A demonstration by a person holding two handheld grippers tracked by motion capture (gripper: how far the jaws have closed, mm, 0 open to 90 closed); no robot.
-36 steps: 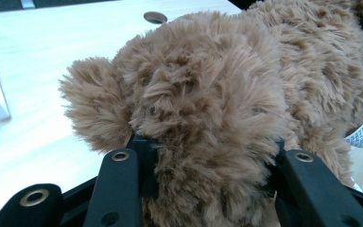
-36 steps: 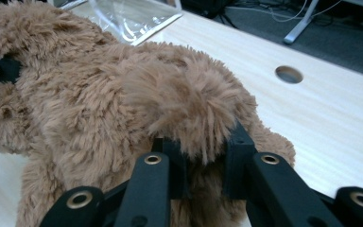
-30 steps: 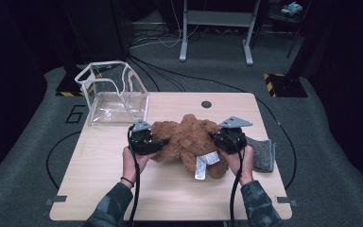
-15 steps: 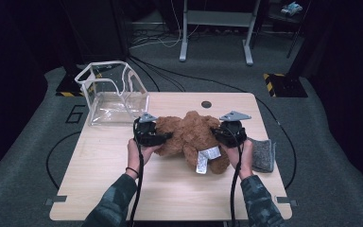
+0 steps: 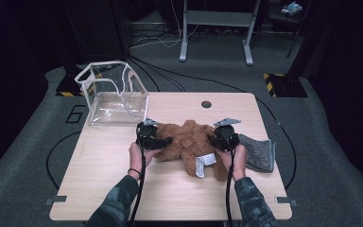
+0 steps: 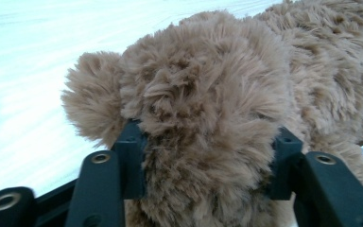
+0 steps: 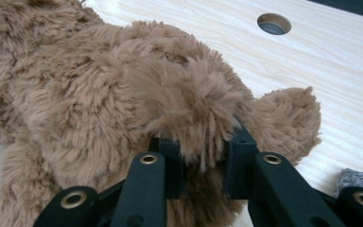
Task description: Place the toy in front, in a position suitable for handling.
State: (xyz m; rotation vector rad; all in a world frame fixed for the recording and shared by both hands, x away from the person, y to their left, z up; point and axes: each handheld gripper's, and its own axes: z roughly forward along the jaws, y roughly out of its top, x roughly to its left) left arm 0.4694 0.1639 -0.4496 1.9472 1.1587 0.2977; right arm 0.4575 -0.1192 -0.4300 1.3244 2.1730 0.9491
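Observation:
A fluffy brown teddy bear (image 5: 189, 142) lies on the wooden table (image 5: 123, 189), with a white tag (image 5: 203, 163) on its near side. My left gripper (image 5: 163, 141) grips the bear's left end. In the left gripper view the fur (image 6: 208, 94) bulges between the jaws and over the pads (image 6: 132, 156); the jaws have just been opening. My right gripper (image 5: 215, 138) holds the right end. In the right gripper view its jaws pinch a tuft of a limb (image 7: 189, 109) tightly.
A clear plastic bag (image 5: 113, 94) with white edging stands open at the table's far left. A grey cloth (image 5: 260, 153) lies right of the bear, close to my right hand. A round hole (image 5: 206, 104) sits near the far edge. Cables trail off the near edge.
Both hands have sunk with the bear, which now lies flatter on the table. My left gripper has shifted a little to the right.

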